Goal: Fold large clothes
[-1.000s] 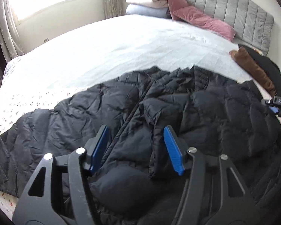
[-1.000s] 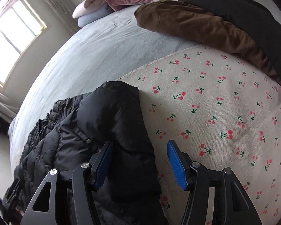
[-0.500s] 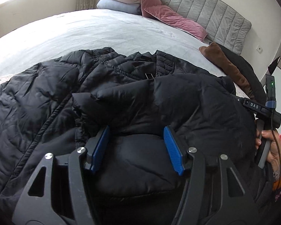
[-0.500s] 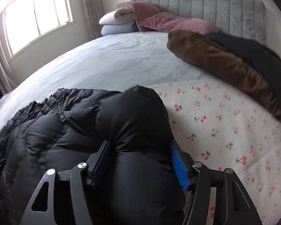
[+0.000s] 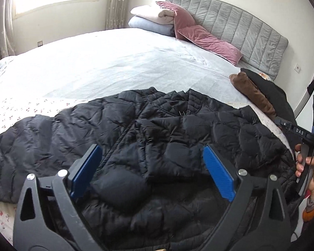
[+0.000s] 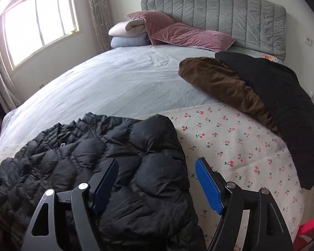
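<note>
A large black puffer jacket [image 5: 157,138] lies spread across the near side of the bed, one sleeve folded in over its front. It also shows in the right wrist view [image 6: 119,167], with its folded right edge on the cherry-print sheet. My left gripper [image 5: 152,167] is open and empty, hovering above the jacket's middle. My right gripper [image 6: 157,179] is open and empty above the jacket's folded right edge. The right gripper's body shows at the left wrist view's right edge [image 5: 299,133], held by a hand.
The bed [image 5: 115,62] has a pale sheet and a cherry-print sheet [image 6: 230,138] on the near side. A brown garment [image 6: 224,83] and a black garment [image 6: 282,96] lie at the right. Pink pillows [image 6: 188,35] and folded blankets [image 6: 127,33] sit by the grey headboard [image 6: 230,14].
Both grippers have let go of the jacket, opened wider and drawn back. The jacket's right side now lies folded in and flat on the bed.
</note>
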### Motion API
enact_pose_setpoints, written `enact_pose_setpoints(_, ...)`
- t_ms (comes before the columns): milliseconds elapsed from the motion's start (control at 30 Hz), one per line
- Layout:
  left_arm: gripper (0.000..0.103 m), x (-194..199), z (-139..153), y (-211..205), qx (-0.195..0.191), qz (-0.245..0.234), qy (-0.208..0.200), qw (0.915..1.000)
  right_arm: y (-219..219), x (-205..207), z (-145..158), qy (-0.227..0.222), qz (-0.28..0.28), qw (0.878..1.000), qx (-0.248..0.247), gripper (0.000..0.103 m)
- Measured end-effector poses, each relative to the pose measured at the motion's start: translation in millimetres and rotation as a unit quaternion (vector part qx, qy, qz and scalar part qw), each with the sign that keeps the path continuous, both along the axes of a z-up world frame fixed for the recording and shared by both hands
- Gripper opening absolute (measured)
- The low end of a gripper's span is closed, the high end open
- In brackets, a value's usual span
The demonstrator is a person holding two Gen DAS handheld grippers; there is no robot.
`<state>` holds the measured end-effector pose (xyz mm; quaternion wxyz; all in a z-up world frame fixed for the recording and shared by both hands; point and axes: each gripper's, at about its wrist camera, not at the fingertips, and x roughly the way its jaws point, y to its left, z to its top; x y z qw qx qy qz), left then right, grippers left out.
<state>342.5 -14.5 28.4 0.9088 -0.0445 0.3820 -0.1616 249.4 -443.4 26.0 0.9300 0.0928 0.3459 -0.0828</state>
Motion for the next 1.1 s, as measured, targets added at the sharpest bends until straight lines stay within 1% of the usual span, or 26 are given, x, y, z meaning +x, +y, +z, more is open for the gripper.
enact_pose_setpoints(67, 0.098, -3, 16, 27, -0.032, 0.022, -0.003, 0.9993, 7, -8, 20, -0.038, 0.006, 0.999, -0.010, 0.083)
enact_pose_setpoints(167, 0.098, -9, 40, 66, -0.042, 0.057, -0.005, 0.9975, 9, -15, 46, -0.075, 0.003, 0.997, -0.018, 0.083)
enact_pose_setpoints(200, 0.098, -12, 45, 80, -0.046, 0.064, -0.004, 0.9969, 8, -20, 55, -0.100, 0.000, 0.995, -0.020, 0.084)
enact_pose_setpoints(233, 0.098, -16, 49, 95, -0.047, 0.073, -0.005, 0.9962, 7, -26, 67, -0.130, 0.001, 0.991, -0.023, 0.084)
enact_pose_setpoints(300, 0.098, -24, 53, 124, -0.036, 0.098, -0.002, 0.9946, 1, -35, 88, -0.175, -0.011, 0.984, -0.030, 0.089)
enact_pose_setpoints(333, 0.098, -30, 51, 138, -0.030, 0.109, -0.001, 0.9936, -2, -38, 96, -0.192, -0.020, 0.981, -0.032, 0.090)
enact_pose_setpoints(367, 0.099, -34, 48, 152, -0.025, 0.122, 0.003, 0.9922, -6, -39, 103, -0.198, -0.023, 0.979, -0.033, 0.091)
enact_pose_setpoints(400, 0.098, -38, 46, 166, -0.022, 0.134, 0.010, 0.9907, -8, -38, 108, -0.193, -0.025, 0.980, -0.034, 0.092)
enact_pose_setpoints(533, 0.098, -55, 21, 221, -0.018, 0.187, 0.048, 0.9811, -5, -36, 120, -0.140, -0.013, 0.990, -0.024, 0.092)
enact_pose_setpoints(600, 0.098, -64, 3, 249, -0.020, 0.213, 0.074, 0.9740, 7, -36, 116, -0.101, -0.002, 0.994, -0.033, 0.092)
enact_pose_setpoints(667, 0.098, -71, -16, 277, -0.032, 0.242, 0.101, 0.9644, 20, -37, 105, -0.064, 0.016, 0.997, -0.048, 0.092)
enact_pose_setpoints(767, 0.098, -79, -42, 317, -0.068, 0.285, 0.132, 0.9470, 41, -38, 88, -0.006, 0.043, 0.997, -0.069, 0.092)
enact_pose_setpoints(833, 0.098, -82, -56, 339, -0.097, 0.305, 0.144, 0.9364, 52, -37, 74, 0.027, 0.059, 0.996, -0.060, 0.092)
enact_pose_setpoints(933, 0.098, -84, -77, 363, -0.155, 0.328, 0.159, 0.9182, 66, -41, 56, 0.050, 0.082, 0.995, -0.030, 0.092)
enact_pose_setpoints(1000, 0.097, -84, -89, 372, -0.202, 0.332, 0.160, 0.9073, 74, -41, 46, 0.062, 0.094, 0.994, -0.015, 0.092)
enact_pose_setpoints(1100, 0.092, -78, -98, 379, -0.238, 0.341, 0.146, 0.8975, 86, -39, 38, 0.073, 0.108, 0.991, -0.008, 0.092)
